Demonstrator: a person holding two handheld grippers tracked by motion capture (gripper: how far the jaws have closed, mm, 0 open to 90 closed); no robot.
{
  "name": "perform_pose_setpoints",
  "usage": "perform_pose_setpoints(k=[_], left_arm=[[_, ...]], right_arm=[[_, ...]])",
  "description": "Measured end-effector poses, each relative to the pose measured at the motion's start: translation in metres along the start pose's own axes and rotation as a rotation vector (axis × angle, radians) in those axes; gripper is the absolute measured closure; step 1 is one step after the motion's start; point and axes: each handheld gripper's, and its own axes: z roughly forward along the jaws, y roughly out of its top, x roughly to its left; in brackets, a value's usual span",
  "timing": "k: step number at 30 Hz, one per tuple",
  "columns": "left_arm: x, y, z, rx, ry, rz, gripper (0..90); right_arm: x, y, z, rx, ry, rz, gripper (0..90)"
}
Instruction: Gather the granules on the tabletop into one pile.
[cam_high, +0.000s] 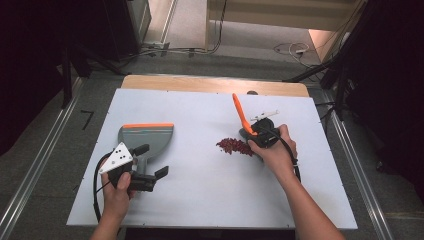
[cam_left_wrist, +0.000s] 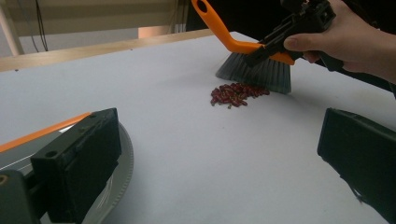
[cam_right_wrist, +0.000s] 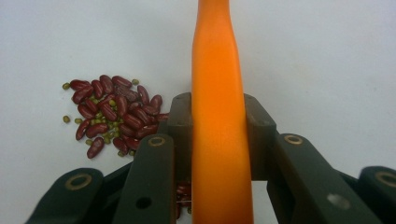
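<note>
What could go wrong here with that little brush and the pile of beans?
The dustpan lies well to the left of the beans, so a long sweep could scatter them across the table. The small green beans at the pile's edge may roll away or slip past the bristles. The right tongs clamp only the brush's smooth orange handle, so it might twist in the grip when pushed.

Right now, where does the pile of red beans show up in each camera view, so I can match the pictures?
High view: the pile of red beans lies right of the table's middle, just left of the right gripper.
Left gripper view: upper middle, in front of the grey bristles.
Right gripper view: left of centre, beside the jaws.
Shared landmark: the brush with its orange handle next to the beans.
</note>
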Motion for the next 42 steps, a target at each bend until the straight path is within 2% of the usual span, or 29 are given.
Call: perform_pose_setpoints(k=[3, 6, 22, 26, 29, 42], left_arm=[[0.000, 0.000, 0.000, 0.002, 0.000, 0.000, 0.3], [0.000, 0.000, 0.001, 0.004, 0.000, 0.000, 0.3], [0.000, 0.000, 0.001, 0.003, -0.001, -0.001, 0.3], [0.000, 0.000, 0.000, 0.001, 0.000, -0.002, 0.4], [0.000, 0.000, 0.000, 0.002, 0.001, 0.000, 0.4], [0.000, 0.000, 0.001, 0.004, 0.001, -0.001, 0.3]], right_arm=[[0.000, 0.001, 0.000, 0.002, 0.002, 0.003, 68.7], [0.001, 0.001, 0.000, -0.003, 0.028, 0.011, 68.6], [0.014, 0.008, 0.004, -0.004, 0.028, 0.004, 68.7], [0.016, 0.010, 0.005, -0.005, 0.035, -0.012, 68.6], [0.015, 0.010, 0.004, -0.010, 0.053, -0.019, 68.6], [0.005, 0.011, -0.012, -0.057, 0.067, -0.034, 68.6]])
